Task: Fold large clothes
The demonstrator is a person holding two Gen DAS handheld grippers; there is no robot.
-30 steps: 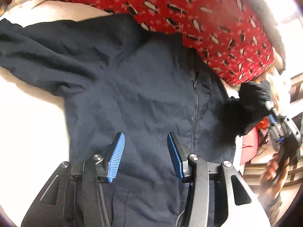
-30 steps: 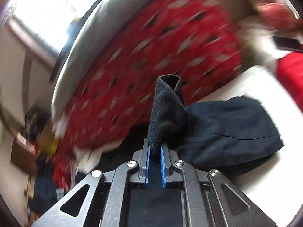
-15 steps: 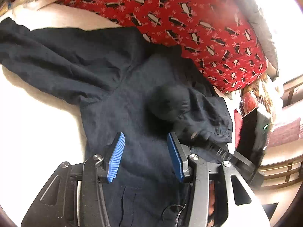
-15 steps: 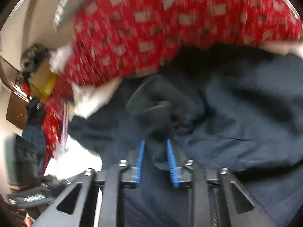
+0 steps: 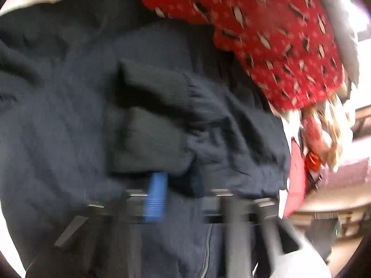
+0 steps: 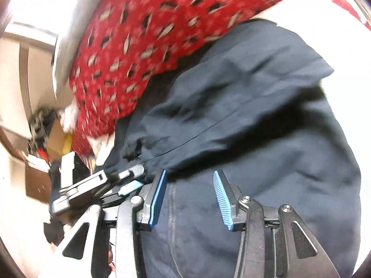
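Left tongs (image 5: 176, 185) closing on cuff (image 5: 150, 143)

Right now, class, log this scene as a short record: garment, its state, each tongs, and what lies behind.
garment: dark jacket with a zip
state: spread out, sleeve folded over the front, cuff on top
left tongs: closing, at the cuff; blur hides whether they grip it
right tongs: opening, nothing between the pads, over the zip
behind: red blanket with a penguin print
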